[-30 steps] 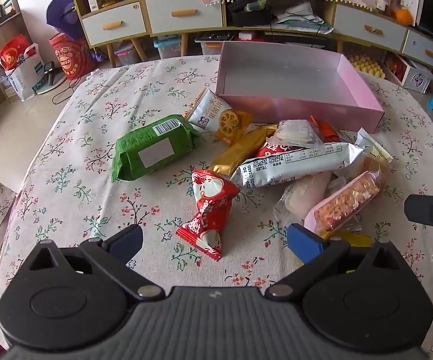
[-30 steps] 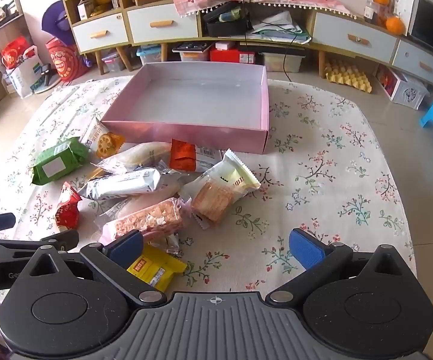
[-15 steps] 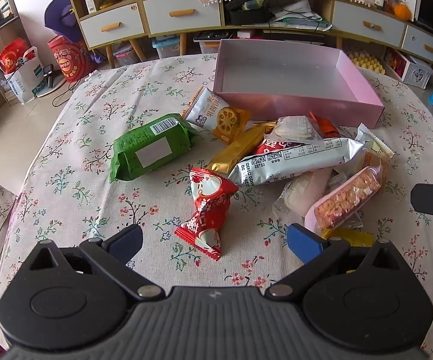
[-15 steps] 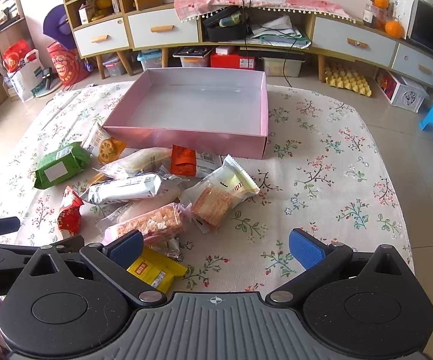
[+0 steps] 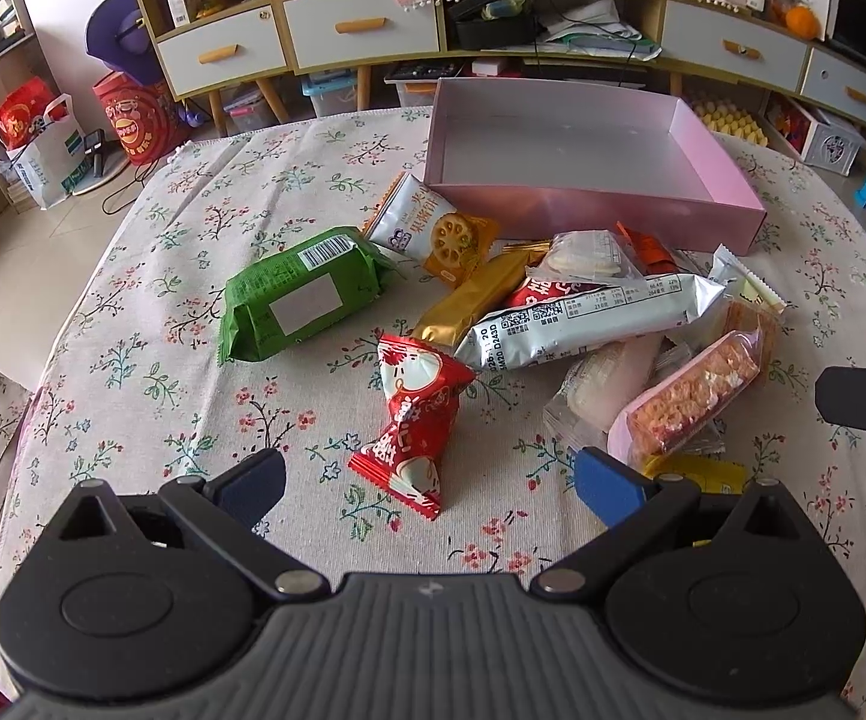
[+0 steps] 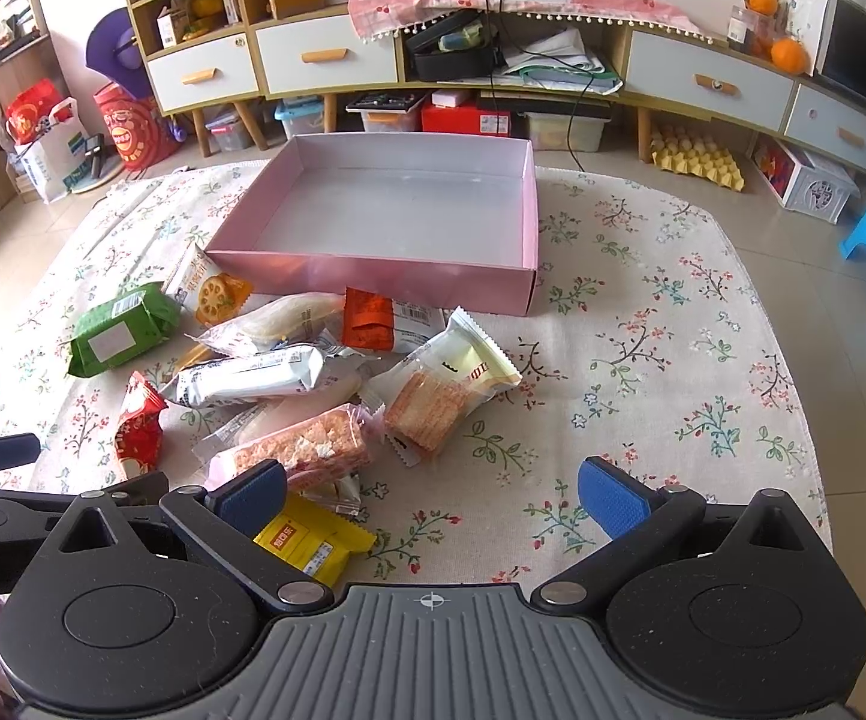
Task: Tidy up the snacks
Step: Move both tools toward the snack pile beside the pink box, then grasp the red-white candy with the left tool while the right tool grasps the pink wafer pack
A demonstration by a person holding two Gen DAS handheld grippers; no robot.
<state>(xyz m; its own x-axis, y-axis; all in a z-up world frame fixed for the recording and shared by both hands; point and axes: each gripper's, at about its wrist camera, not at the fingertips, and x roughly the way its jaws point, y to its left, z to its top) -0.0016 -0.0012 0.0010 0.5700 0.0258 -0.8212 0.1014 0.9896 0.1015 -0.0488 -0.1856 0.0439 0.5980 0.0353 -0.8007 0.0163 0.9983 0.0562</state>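
Snack packets [image 6: 289,384] heaped on the floral-cloth worktop [image 6: 643,360] just in front of an empty pink box [image 6: 373,267], red packet [image 5: 415,420] between the left gripper's [image 5: 427,483] wide-open jaws, right gripper [image 6: 430,492] jaws spread wide over bare cloth, yellow packet [image 6: 313,543] under its left finger.

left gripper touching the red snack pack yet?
Apart. In the left wrist view the left gripper is open, and bare tablecloth shows between each blue pad and the red snack pack lying ahead between them.
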